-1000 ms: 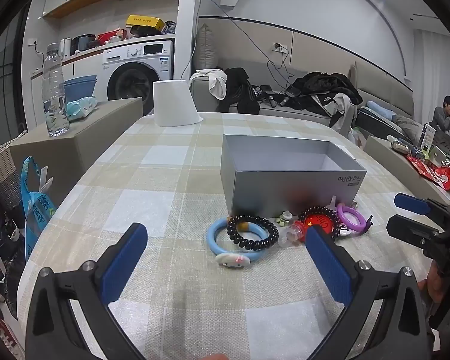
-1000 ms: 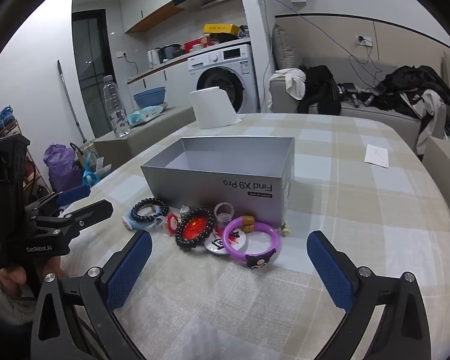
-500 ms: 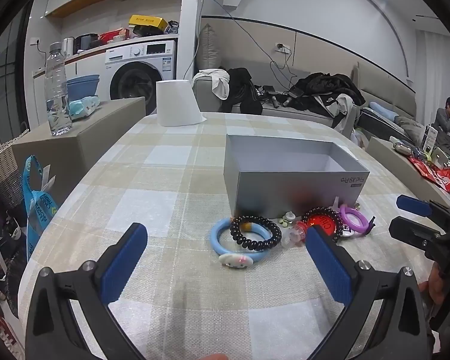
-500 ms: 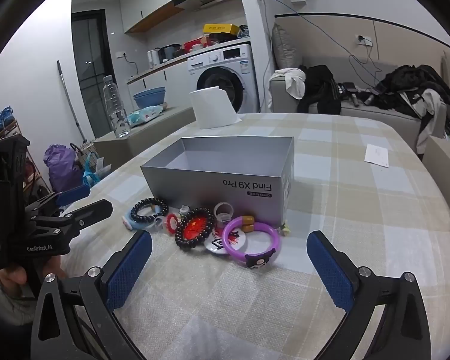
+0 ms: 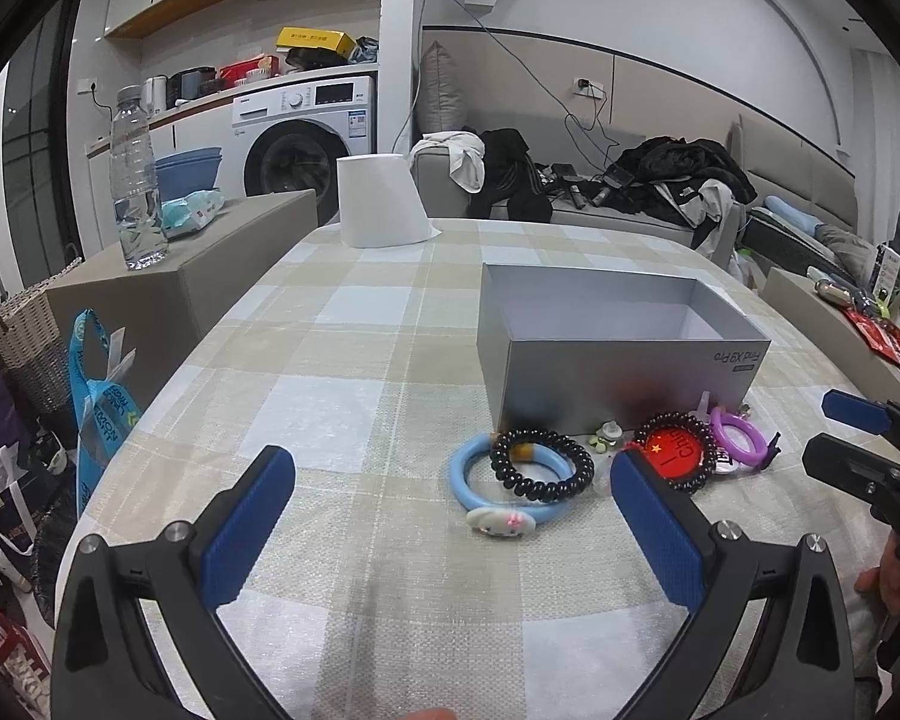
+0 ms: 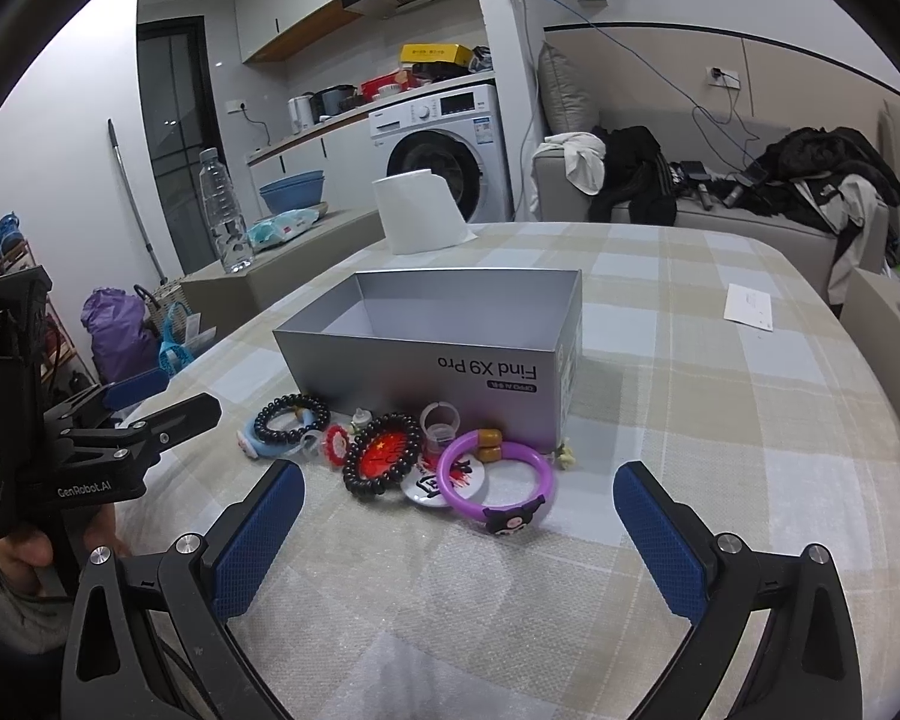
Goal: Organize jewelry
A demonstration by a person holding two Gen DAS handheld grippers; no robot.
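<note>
so, 2 grippers, left point(image 5: 450, 516) and right point(image 6: 459, 516), gape empty; 1 grey box point(image 6: 450, 354) (open-topped), 1 purple bracelet point(image 6: 497, 477).

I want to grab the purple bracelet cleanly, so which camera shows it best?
The right wrist view: the purple bracelet lies whole and near, its dark cartoon charm and gold beads plain, ahead of the open right gripper. The left wrist view shows the purple bracelet small, near its right edge beside the beaded bracelet.

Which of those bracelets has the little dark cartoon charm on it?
The purple bracelet, at the right end of the row before the grey box. The blue bracelet carries a white charm instead.
</note>
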